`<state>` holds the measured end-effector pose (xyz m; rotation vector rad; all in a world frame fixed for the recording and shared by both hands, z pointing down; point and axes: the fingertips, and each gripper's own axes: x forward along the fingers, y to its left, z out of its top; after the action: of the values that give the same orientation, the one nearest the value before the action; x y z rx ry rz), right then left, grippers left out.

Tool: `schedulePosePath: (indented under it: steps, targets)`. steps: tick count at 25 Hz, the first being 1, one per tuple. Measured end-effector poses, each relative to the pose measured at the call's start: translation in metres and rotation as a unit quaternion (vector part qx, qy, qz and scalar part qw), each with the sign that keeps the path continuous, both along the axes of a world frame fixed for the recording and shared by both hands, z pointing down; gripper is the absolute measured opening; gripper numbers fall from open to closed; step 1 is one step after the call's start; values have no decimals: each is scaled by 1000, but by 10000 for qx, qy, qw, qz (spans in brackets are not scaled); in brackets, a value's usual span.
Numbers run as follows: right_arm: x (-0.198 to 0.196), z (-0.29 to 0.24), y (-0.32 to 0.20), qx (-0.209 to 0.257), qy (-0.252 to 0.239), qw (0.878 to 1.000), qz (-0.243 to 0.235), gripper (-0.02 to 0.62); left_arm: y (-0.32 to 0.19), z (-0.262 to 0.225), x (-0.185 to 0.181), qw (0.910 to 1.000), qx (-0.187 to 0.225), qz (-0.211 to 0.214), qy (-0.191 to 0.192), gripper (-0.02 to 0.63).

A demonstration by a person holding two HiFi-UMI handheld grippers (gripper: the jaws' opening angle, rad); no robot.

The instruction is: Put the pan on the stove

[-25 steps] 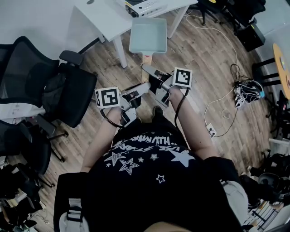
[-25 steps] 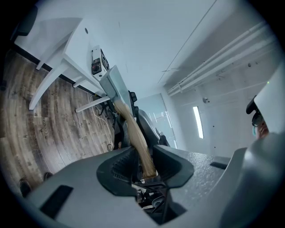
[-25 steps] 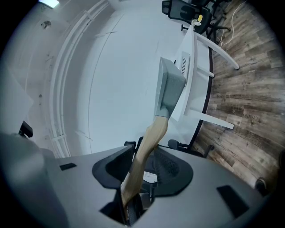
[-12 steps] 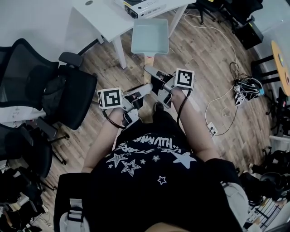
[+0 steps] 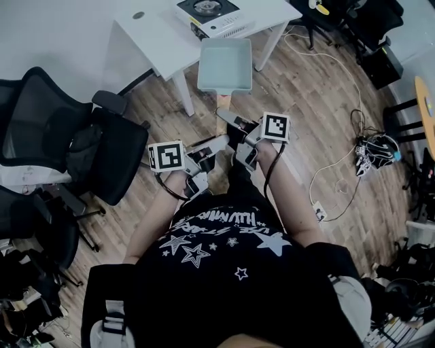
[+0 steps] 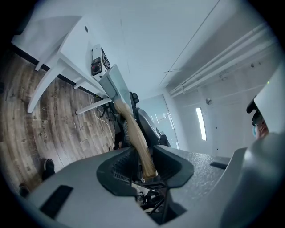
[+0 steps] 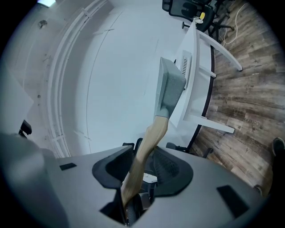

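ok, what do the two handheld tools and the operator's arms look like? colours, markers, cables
The left tool and right tool match: light grey moulded bodies with dark ribbed grip faces. Each carries a white cube with black square markers, and a black cable trails back along each forearm. The person wears a black short-sleeved T-shirt with white stars and lettering.

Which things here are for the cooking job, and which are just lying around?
For the job: pan, its wooden handle, the stove on the white table, left gripper and right gripper, both shut on the handle.
Just lying about: black office chair, cables.
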<state>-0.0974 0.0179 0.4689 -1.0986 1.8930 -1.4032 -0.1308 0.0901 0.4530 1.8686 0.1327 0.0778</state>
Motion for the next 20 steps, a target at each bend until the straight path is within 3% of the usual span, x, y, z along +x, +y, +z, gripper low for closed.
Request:
schedulePosePath:
  steps: [9,20]
  targets:
    - [37,-6,-53,138,-46,9985,-522,147,-51,-3,45,9985,177,-520,-7,123]
    - [116,-16,-127,170,-132,9942,-1052,150,-123,-13,133,9944,246,-1014,-142,123]
